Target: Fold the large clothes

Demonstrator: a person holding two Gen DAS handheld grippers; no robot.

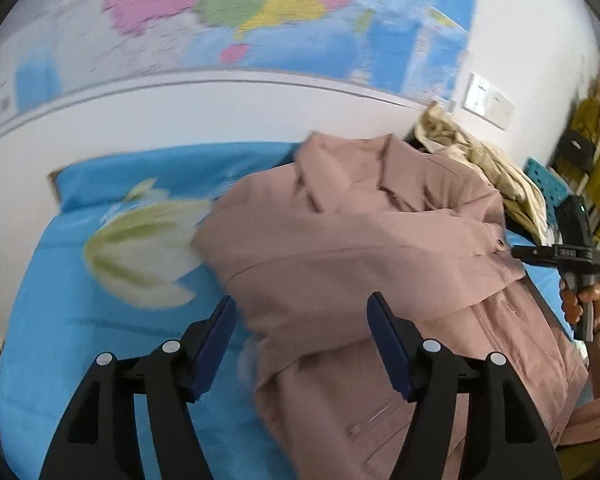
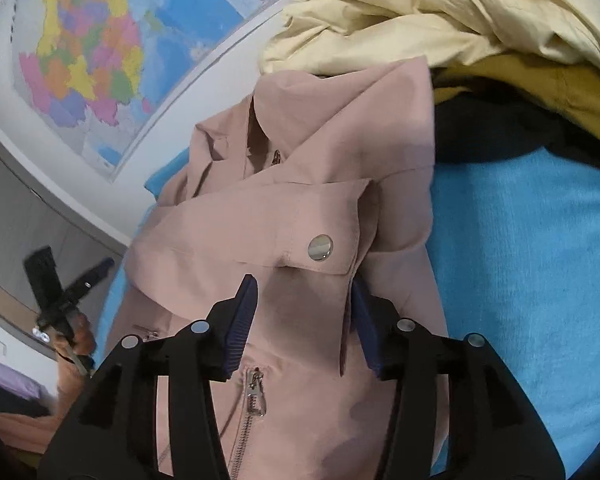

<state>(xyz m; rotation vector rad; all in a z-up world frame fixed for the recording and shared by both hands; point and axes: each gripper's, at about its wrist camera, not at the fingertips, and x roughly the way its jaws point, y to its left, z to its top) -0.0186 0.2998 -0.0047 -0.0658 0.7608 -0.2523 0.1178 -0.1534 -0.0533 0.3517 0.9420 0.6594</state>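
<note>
A dusty-pink jacket [image 1: 360, 256] lies on a blue bed sheet [image 1: 80, 340], its sleeves folded across the front. My left gripper [image 1: 302, 312] is open and empty above the jacket's left edge. The right gripper [image 1: 572, 256] shows at the jacket's right side in the left wrist view. In the right wrist view the jacket [image 2: 284, 208] fills the middle, with a snap-button cuff [image 2: 320, 247] and a zipper [image 2: 256, 392]. My right gripper [image 2: 304, 296] is open, its jaws astride the cuff's fabric without clamping it. The left gripper [image 2: 60, 292] shows at far left.
A heap of cream [image 2: 440, 12], mustard and dark clothes lies at the head of the bed, also in the left wrist view [image 1: 488, 160]. A large map [image 1: 240, 12] hangs on the white wall. The sheet has a pale flower print [image 1: 144, 248]. A clothes rack [image 1: 596, 152] stands far right.
</note>
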